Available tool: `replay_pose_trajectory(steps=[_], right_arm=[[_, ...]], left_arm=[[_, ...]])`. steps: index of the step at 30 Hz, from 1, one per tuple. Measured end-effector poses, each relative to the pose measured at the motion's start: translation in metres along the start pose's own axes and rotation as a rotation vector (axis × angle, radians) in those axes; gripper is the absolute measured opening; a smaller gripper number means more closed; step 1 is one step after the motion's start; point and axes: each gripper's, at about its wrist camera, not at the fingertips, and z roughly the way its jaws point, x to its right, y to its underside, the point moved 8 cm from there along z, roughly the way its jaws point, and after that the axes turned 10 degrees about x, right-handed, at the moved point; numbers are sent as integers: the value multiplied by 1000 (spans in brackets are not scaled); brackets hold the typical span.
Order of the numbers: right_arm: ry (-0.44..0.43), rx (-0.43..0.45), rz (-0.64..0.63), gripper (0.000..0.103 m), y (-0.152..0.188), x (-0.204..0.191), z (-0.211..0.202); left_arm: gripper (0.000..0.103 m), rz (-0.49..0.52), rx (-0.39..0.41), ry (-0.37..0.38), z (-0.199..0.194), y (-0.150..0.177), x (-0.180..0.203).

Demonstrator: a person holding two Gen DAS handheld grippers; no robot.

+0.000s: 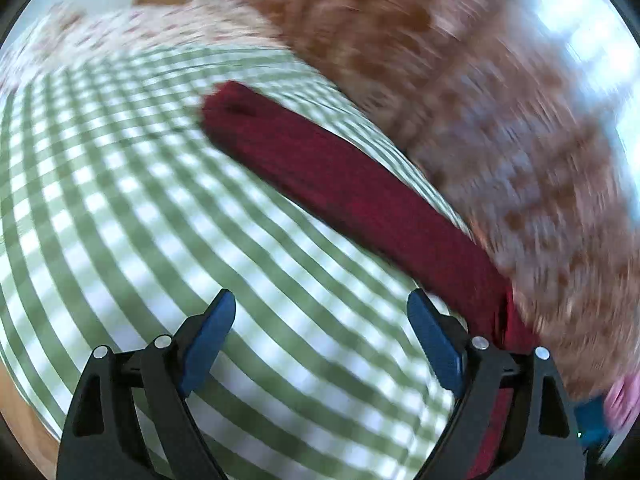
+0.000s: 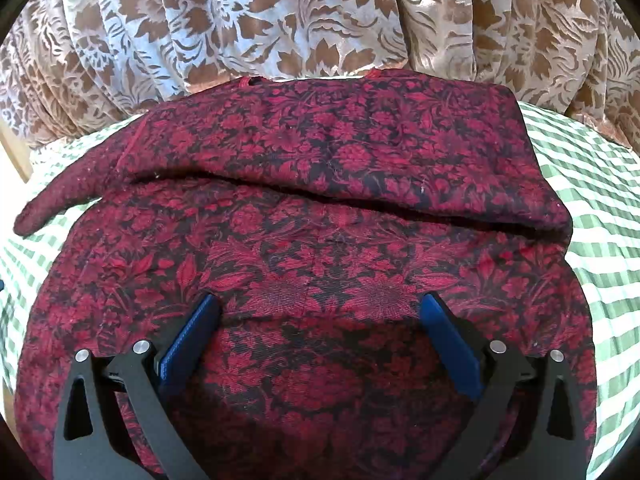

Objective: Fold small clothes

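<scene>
Left gripper [image 1: 321,308]: jaws spread wide, nothing between them; blue pads [image 1: 208,340] on black fingers, poised over bare cloth. The view from this wrist was heavily smeared by motion blur.

Right gripper [image 2: 320,312]: jaws spread wide, no fold caught between them; blue pads [image 2: 192,340] set over the near part of the garment. Whether the tips touched the fabric could not be told.

Garment [image 2: 320,208]: small piece of clothing, dark red with a black floral print. It lay on the tablecloth directly under and ahead of the right gripper, filling most of that view. Its far portion was folded over the near portion, the fold edge running across the middle. One sleeve [image 2: 52,204] stuck out to the left onto the cloth. In the left wrist view the same garment [image 1: 360,200] appeared as a long red band just to the right of the gripper, passing behind its right finger.

Tablecloth [image 2: 600,208]: green and white check, covering the table under the garment; also seen beneath the left gripper [image 1: 120,200].

Curtain [image 2: 280,20]: brown and pale floral pattern, hanging in pleats behind the table's far edge.
</scene>
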Motion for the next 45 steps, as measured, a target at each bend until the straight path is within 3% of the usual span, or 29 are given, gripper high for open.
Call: replay_pose_trajectory(steps=[4, 6, 11, 16, 17, 18, 20, 24, 27, 31, 35, 38, 40, 41, 43, 45], right_arm=[[-3, -1, 3, 100, -1, 0, 1], [-4, 0, 5, 100, 0, 0, 1], [-1, -1, -2, 100, 2, 1, 1], [1, 0, -4, 100, 0, 1, 2], [0, 1, -4, 100, 0, 0, 2], [-1, 2, -2, 100, 0, 0, 1], [0, 3, -2, 100, 0, 0, 1], [1, 3, 3, 100, -1, 1, 3], [2, 4, 3, 100, 0, 0, 2], [2, 5, 3, 100, 0, 1, 2], [1, 6, 7, 100, 1, 1, 2], [-5, 9, 16, 100, 0, 2, 2], [-7, 9, 19, 100, -1, 2, 2], [-9, 9, 22, 100, -1, 2, 2], [-15, 11, 32, 100, -1, 2, 1], [-24, 12, 43, 100, 0, 3, 1]], left_arm=[[85, -186, 4, -19, 21, -36, -38], [77, -232, 0, -34, 36, -48, -48], [63, -264, -10, -53, 74, -65, -52], [61, -273, -6, -119, 111, -90, -61], [50, -258, -1, -138, 114, -94, -63], [30, -234, -9, -155, 120, -96, -60], [13, -217, -38, -135, 124, -97, -53], [11, -151, 4, -33, 99, -99, -16], [11, -88, 27, 132, 67, -93, 39], [12, 81, 20, 335, 20, -53, 134], [12, 309, -27, 428, -3, 20, 209], [13, 462, -126, 441, 1, 92, 243], [17, 550, -174, 415, 10, 130, 254], [25, 594, -209, 402, 16, 152, 258], [30, 660, -239, 370, 21, 180, 258], [37, 718, -218, 351, 19, 192, 256]])
